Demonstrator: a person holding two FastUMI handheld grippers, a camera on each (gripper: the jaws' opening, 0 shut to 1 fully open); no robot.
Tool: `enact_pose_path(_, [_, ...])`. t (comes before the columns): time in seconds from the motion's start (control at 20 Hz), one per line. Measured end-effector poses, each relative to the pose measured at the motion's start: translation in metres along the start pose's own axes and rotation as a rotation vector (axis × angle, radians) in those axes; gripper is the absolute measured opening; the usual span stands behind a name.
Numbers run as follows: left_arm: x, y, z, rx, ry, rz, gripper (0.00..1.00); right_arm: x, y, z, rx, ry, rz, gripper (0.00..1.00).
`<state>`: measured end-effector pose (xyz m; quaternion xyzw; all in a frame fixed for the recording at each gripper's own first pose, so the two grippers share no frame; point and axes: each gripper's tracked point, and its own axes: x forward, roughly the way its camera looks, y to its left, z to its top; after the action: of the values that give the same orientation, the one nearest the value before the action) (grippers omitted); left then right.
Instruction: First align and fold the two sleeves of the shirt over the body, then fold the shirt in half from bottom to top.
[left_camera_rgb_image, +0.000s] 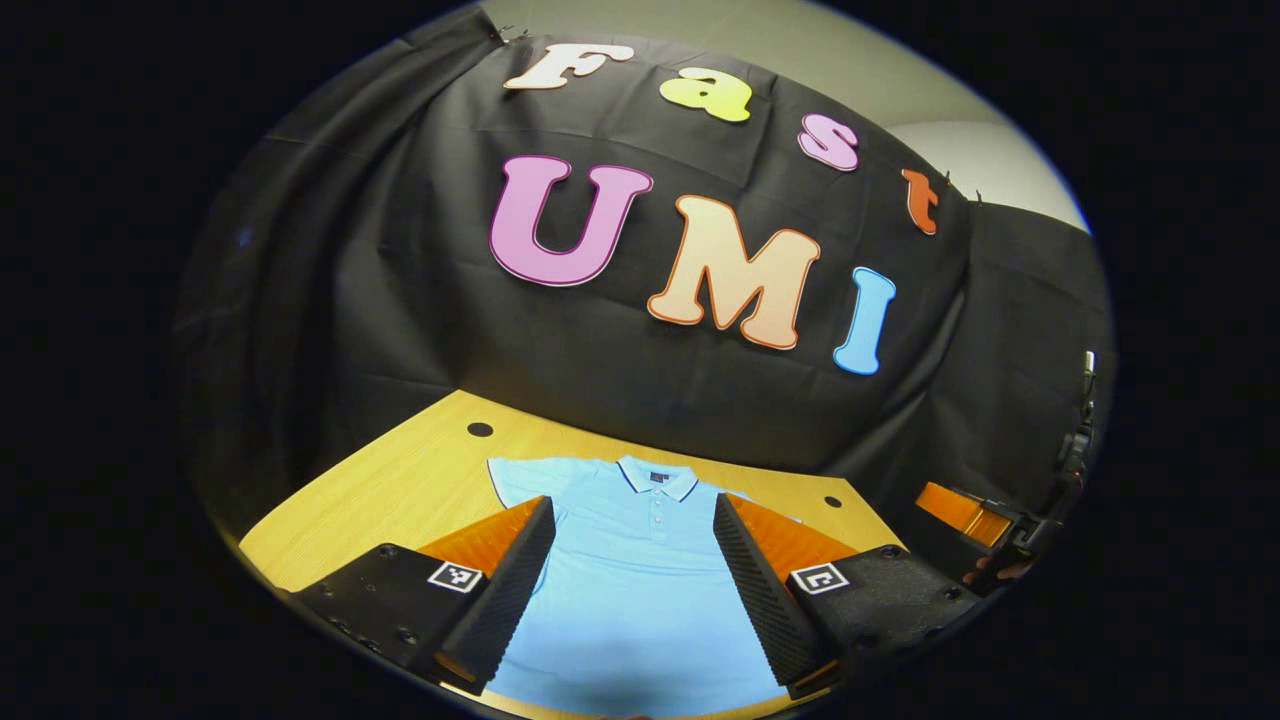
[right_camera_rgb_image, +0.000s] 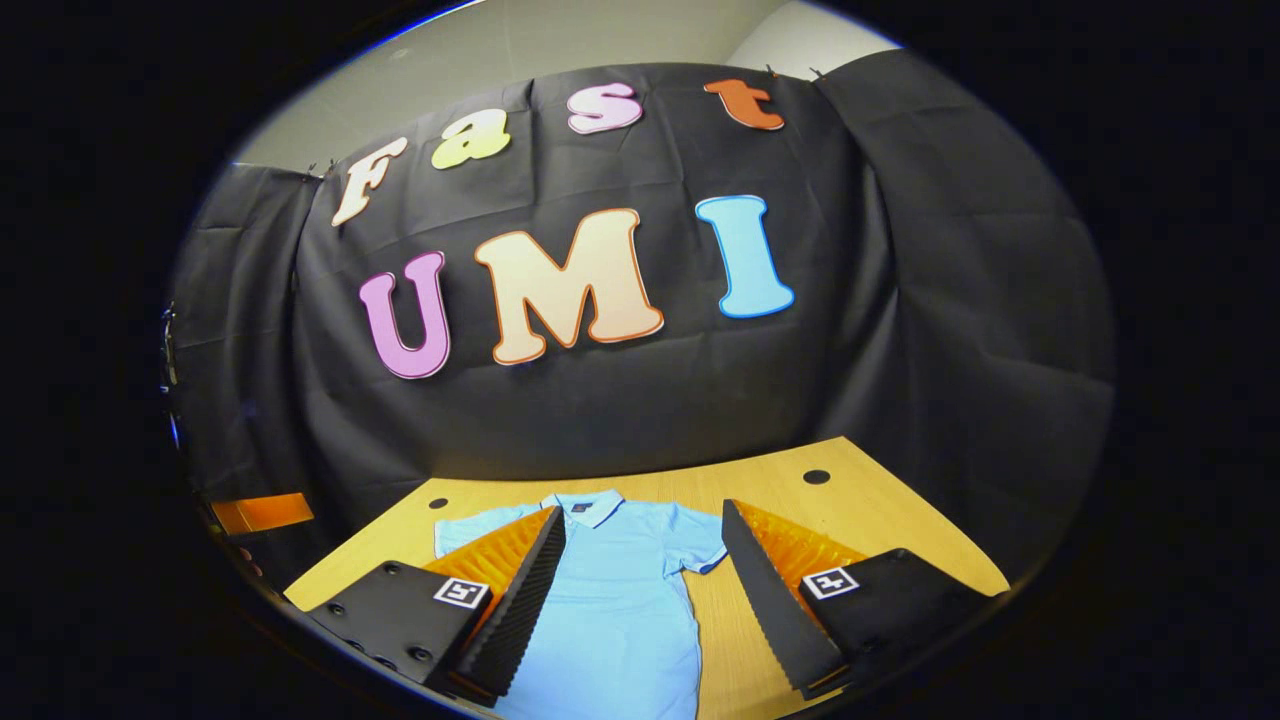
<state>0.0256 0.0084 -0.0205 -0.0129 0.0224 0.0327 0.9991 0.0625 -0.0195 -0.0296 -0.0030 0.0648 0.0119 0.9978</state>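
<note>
- Light-blue short-sleeved polo shirt (left_camera_rgb_image: 640, 580) w/ white-trimmed collar lies flat, front up, on pale wooden table (left_camera_rgb_image: 400, 490); collar toward black cloth wall (left_camera_rgb_image: 600, 380), hem toward the cameras.
- Both sleeves spread out to the sides, not folded over the body; shirt not folded in half.
- Left gripper (left_camera_rgb_image: 635, 595) in left gripper view: fingers wide apart, holding nothing, above the shirt's body; shirt front w/ button placket shows between them.
- Right gripper (right_camera_rgb_image: 645, 600) in right gripper view: fingers also spread wide, nothing between the pads; shirt's body and one sleeve plus bare table show in the gap.
- Can't tell if either gripper's tips touch the fabric.
- Table has small round dark holes (right_camera_rgb_image: 816, 477) near its far corners.
- Right gripper view: other gripper's orange part (right_camera_rgb_image: 262, 512) at far left edge, well apart from shirt.
</note>
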Motion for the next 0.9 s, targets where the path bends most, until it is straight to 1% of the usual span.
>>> enact_pose_path(0.2, [0.004,-0.001,-0.009,-0.011,0.026,0.022,0.96,0.046,-0.017,-0.008,0.008,0.047,-0.007,0.98])
enact_pose_path(0.3, [0.006,0.001,-0.014,-0.010,0.044,0.044,0.95,0.074,-0.029,-0.004,-0.002,0.037,-0.016,0.98])
enact_pose_path(0.4, [0.005,0.002,-0.021,-0.018,0.062,0.061,0.96,0.104,-0.038,-0.006,-0.025,0.037,-0.023,0.98])
enact_pose_path(0.5, [0.006,0.001,-0.026,-0.022,0.079,0.077,0.96,0.135,-0.048,-0.012,-0.075,0.051,-0.027,0.98])
enact_pose_path(0.7, [0.010,-0.002,-0.031,-0.026,0.093,0.111,0.96,0.200,-0.065,-0.044,-0.128,0.107,-0.016,0.98])
enact_pose_path(0.9, [0.018,-0.006,-0.046,-0.017,0.127,0.135,0.96,0.250,-0.090,-0.102,-0.177,0.211,-0.034,0.98])
